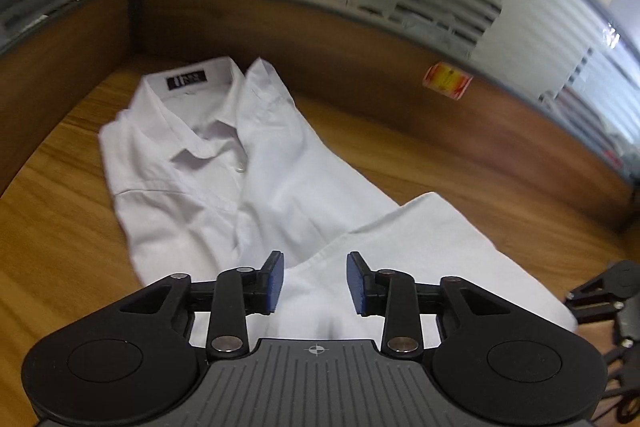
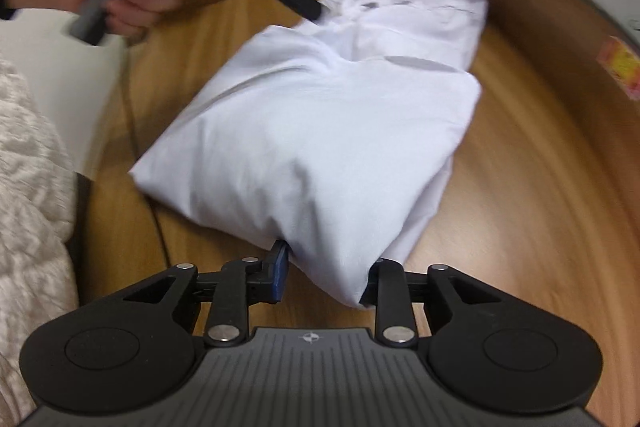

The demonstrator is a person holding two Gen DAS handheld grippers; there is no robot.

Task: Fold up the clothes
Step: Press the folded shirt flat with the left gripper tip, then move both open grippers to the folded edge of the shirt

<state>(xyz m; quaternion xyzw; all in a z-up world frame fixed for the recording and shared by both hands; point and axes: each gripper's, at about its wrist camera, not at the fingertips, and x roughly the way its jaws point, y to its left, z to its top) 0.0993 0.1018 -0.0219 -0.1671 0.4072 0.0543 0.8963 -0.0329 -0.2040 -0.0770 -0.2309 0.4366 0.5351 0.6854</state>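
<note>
- Left tongs (image 1: 316, 277), bottom centre of left view: jaws part open, blue pads clear of the cloth, nothing pinched. Shirt (image 1: 224, 163) hem lies under and between them, not gripped.
- Right tongs (image 2: 326, 277), bottom centre of right view: jaws part open with a bunched fold of shirt (image 2: 320, 131) sitting between them. Left pad is right at the cloth; right pad is hidden behind it, so cannot tell if it presses. Grip unconfirmed.
- Shirt: white, partly folded, on wood desk (image 1: 60, 235). Left view: collar and dark label upper left, body running down to lower right. Right view: collar upper right, folded bulk mid frame, near corner at the tongs.
- Hand (image 2: 120, 1) upper left of right view holds the other tool, tip near the collar end.
- Step, my read: bottom-up fold, near end to be carried toward the collar. Roughly midway; sides look tucked already.
- To do it well: get both tongs on the near edge, one at each corner, through all layers. Lift level, carry straight toward the collar, lay the edge just below it.
- Keep tension even so the fold lands square.
- Risk: single-layer pinch lets inner folds spill; uneven lift skews it.
- Red-yellow sticker (image 1: 447, 81) on back panel, irrelevant.
</note>
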